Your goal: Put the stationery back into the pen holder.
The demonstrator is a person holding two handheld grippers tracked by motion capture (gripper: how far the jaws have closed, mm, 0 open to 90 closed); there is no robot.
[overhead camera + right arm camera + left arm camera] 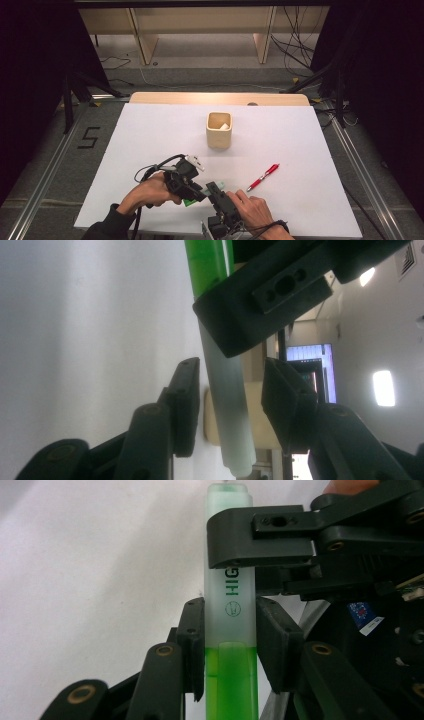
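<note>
A green highlighter (231, 592) with a frosted cap stands between my left gripper's (230, 635) jaws, whose pads press on its barrel where cap meets green body. In the high view this gripper (196, 194) is low over the table's front, with the green body (189, 202) showing beneath it. My right gripper (227, 390) faces it from the right (214, 189). Its jaws straddle the frosted cap (227, 405), with a thin gap at each pad. One right fingertip (260, 537) crosses the cap in the left gripper view.
A beige cup (219, 131) with something white inside stands at the middle of the white table (150, 135). A red pen (262, 177) lies to the right of the grippers. A dark floor with rails surrounds the table.
</note>
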